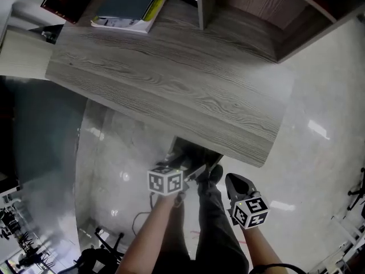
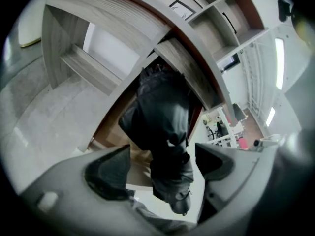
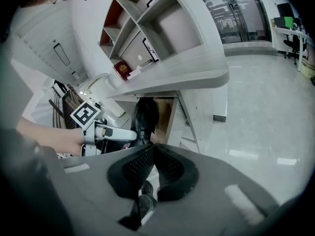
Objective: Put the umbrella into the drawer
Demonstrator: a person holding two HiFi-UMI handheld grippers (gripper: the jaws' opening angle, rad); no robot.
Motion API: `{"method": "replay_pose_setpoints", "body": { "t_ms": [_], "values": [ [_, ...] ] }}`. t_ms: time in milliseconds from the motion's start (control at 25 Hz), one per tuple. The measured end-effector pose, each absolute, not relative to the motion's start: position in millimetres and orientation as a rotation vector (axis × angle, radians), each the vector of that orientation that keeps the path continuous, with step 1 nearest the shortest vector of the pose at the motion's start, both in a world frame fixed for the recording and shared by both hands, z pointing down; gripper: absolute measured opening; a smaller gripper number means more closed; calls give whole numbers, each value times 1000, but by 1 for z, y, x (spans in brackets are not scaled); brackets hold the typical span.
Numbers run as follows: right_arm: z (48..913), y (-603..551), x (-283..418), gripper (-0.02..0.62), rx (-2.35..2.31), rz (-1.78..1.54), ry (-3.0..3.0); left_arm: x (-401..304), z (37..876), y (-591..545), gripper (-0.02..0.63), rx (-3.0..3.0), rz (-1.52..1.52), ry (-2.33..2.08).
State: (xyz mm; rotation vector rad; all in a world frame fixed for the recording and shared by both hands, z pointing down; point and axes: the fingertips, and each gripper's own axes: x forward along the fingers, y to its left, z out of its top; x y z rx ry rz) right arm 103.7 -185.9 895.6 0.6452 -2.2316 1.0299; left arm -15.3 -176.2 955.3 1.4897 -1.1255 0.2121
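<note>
Between the left gripper's (image 2: 163,145) jaws: black folded umbrella (image 2: 165,112), upright, lower end down near the gripper body. Jaws apart. Light gap visible between the umbrella and the left pad (image 2: 110,173), narrower gap on the right-pad side; no clamping seen. Ahead of these jaws, past the umbrella's upper part, is the brown opening of the drawer (image 2: 110,127) under the grey wood desk (image 1: 171,79). Umbrella is at the mouth of the drawer; how far in, cannot tell.

Right gripper (image 3: 153,149): jaws together, pads meeting, nothing between them. It is held back from the desk; ahead and to its left are the marker-cube gripper, the umbrella and the drawer opening. A shoe (image 3: 142,200) shows below its jaws.
</note>
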Motion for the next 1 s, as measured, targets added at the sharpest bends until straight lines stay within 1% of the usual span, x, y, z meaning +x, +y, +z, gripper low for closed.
{"method": "replay_pose_setpoints", "body": {
  "t_ms": [200,400,560,800,1000],
  "values": [
    [852,-174,112,6,588,986,-2241,-27,923,-160,410,1479,227,-1166],
    [799,-170,133,6,552,963,-2239,-12,866,-147,408,1530,207,-1177],
    [756,-173,136,7,534,911,-2278,-6,820,-136,360,1545,173,-1193],
    [704,-172,149,6,550,884,-2306,10,741,-132,325,1614,137,-1220],
    [667,-160,152,6,572,872,-2335,7,685,-122,290,1660,103,-1258]
  ]
}}
